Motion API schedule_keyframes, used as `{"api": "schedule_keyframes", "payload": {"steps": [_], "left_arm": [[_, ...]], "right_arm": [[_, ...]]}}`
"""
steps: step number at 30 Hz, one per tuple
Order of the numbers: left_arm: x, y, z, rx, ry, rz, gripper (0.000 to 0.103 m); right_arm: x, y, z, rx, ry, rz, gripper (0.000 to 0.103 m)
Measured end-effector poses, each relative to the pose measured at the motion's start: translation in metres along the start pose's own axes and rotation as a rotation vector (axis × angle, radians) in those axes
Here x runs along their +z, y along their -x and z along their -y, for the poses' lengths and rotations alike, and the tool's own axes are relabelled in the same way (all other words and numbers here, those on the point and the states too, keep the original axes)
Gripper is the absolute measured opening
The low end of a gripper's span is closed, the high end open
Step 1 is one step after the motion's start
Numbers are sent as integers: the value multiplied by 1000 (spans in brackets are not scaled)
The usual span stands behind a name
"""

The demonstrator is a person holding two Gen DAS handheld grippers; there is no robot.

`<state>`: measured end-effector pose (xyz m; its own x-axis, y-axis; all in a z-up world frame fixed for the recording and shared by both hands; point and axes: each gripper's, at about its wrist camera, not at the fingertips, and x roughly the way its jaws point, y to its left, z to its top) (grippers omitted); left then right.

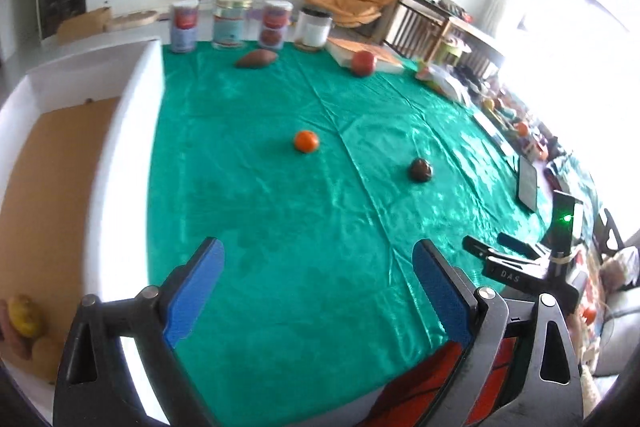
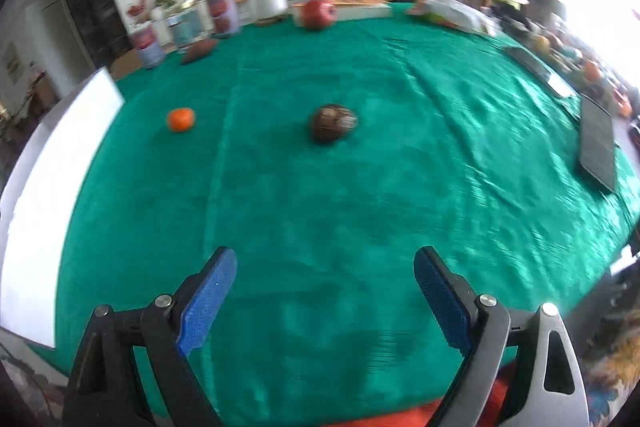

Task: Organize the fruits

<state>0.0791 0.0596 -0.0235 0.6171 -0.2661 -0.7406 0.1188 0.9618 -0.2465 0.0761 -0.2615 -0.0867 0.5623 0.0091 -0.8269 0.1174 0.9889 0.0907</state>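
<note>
On the green cloth (image 1: 280, 211) lie an orange (image 1: 306, 141), a dark brown round fruit (image 1: 420, 169), a red round fruit (image 1: 363, 63) and a brown oblong piece (image 1: 256, 59) at the far edge. A white box (image 1: 132, 155) with a cardboard floor stands at the left; a yellow fruit (image 1: 24, 315) lies in its near corner. My left gripper (image 1: 320, 291) is open and empty beside the box. My right gripper (image 2: 324, 291) is open and empty, short of the dark fruit (image 2: 333, 123); the orange (image 2: 181, 119) and the box (image 2: 60, 167) are to its left, the red fruit (image 2: 318, 13) far off.
Several tins (image 1: 228, 21) and a white jar (image 1: 314, 27) line the far edge, next to a flat white box (image 1: 376, 57). A dark tablet (image 2: 598, 143) and piled clutter (image 2: 560, 47) fill the right side. The table's near edge is just below both grippers.
</note>
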Motion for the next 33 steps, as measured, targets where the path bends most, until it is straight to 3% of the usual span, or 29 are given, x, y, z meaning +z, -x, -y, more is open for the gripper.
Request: {"api": "schedule_keyframes", "payload": {"steps": [2, 6, 8, 11, 20, 23, 33], "left_arm": [[1, -34, 18, 11, -19, -17, 96], [-2, -94, 28, 89, -35, -51, 96], [-4, -114, 19, 124, -23, -52, 96], [-6, -133, 9, 176, -5, -43, 96], [-9, -149, 13, 262, -64, -44, 97], [-8, -154, 15, 266, -72, -59, 102], [-7, -155, 15, 264, -81, -68, 102]], "right_arm": [[0, 3, 26, -30, -34, 10, 90], [2, -10, 43, -196, 81, 62, 90], [-4, -23, 52, -172, 92, 52, 90], [-12, -33, 65, -57, 28, 71, 95], [-15, -39, 52, -48, 84, 93, 103], [-17, -39, 52, -50, 84, 103, 103], [-20, -39, 52, -55, 78, 121, 103]]}}
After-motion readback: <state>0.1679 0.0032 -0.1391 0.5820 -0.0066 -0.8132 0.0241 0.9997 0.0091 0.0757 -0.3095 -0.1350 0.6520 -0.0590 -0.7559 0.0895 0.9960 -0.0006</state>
